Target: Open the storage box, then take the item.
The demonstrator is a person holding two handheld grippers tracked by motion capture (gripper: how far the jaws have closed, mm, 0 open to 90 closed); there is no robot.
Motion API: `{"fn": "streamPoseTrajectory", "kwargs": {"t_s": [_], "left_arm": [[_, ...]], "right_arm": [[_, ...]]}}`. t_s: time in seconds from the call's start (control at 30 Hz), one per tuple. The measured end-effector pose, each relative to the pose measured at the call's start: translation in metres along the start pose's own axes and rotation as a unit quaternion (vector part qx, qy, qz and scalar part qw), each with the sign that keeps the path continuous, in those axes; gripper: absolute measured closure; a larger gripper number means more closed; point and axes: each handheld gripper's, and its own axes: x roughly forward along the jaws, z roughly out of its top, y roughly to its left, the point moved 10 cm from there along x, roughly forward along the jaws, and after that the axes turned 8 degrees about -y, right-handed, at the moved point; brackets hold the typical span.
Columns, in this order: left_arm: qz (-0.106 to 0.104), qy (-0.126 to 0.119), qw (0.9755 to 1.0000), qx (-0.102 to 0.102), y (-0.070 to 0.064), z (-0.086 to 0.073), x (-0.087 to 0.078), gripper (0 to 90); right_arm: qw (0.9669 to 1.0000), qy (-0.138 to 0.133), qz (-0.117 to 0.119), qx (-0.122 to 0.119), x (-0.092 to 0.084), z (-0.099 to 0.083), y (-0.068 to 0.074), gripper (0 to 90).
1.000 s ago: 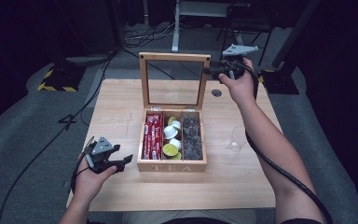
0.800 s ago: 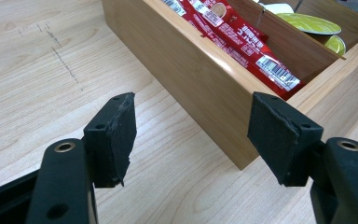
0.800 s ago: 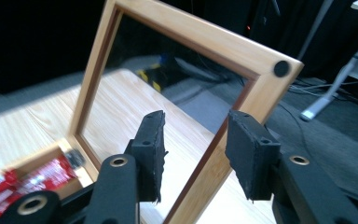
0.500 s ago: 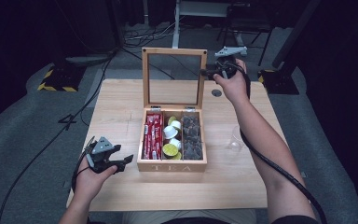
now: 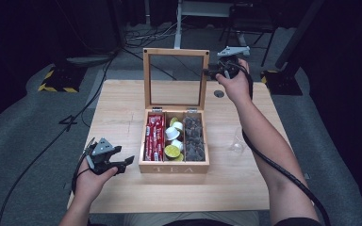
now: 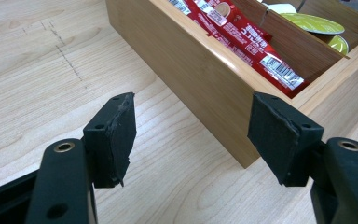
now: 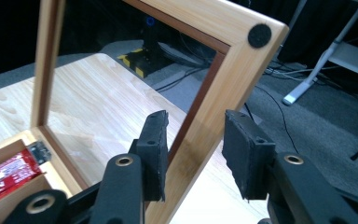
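Wooden lid [image 5: 173, 52]: where does it lie from my right tongs [image 5: 207, 73]?

"Right between them. The lid stands upright over the back wall of the box [image 5: 173, 168], near the far edge of the surface [image 5: 122, 108]. Your right tongs straddle its right-hand rail just under the top corner. That rail's long axis runs straight up, and you come at it from the side, across its thickness."

Am I gripping it?

"Not by the look of it. The jaws have just been opening a little, and I see a gap beside one pad, so they stand loosely around the rail."

And my left?

"Your left tongs [image 5: 127, 162] gape wide and empty by the box's near left corner, well apart from the lid. The right hand is the nearer. To shut the lid, I'd say swing it toward you about its hinged bottom edge."
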Motion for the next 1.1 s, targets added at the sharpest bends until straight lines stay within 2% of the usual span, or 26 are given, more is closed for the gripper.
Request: {"fn": "streamPoseTrajectory", "kwargs": {"t_s": [0.33,0.37,0.5,0.57,0.8,0.93,1.1], "left_arm": [[0.002,0.002,1.0,0.0,0.002,0.0,0.0,32.9],[0.001,0.002,1.0,-0.001,0.002,0.0,0.001,32.9],[0.001,0.009,0.9999,0.005,0.001,-0.001,0.003,32.8],[0.004,0.011,0.9999,0.006,-0.001,-0.003,0.002,32.7],[0.004,0.016,0.9999,0.001,-0.001,-0.006,0.001,31.5],[0.005,0.033,0.9994,0.005,-0.001,-0.014,0.002,30.0],[0.015,0.053,0.9985,0.003,0.006,-0.025,0.004,28.3]], "right_arm": [[0.9992,-0.028,0.028,0.0,-0.035,0.007,0.018,52.9],[0.9989,-0.029,0.038,0.001,-0.044,0.007,0.023,50.5],[0.9972,-0.038,0.062,0.017,-0.061,0.004,0.036,47.7],[0.9966,-0.039,0.072,0.015,-0.068,0.002,0.044,46.7],[0.9943,-0.031,0.1,0.019,-0.088,-0.015,0.067,40.8],[0.9937,-0.021,0.107,0.025,-0.091,-0.025,0.074,38.0],[0.9928,-0.001,0.115,0.033,-0.09,-0.044,0.084,31.6]]}}
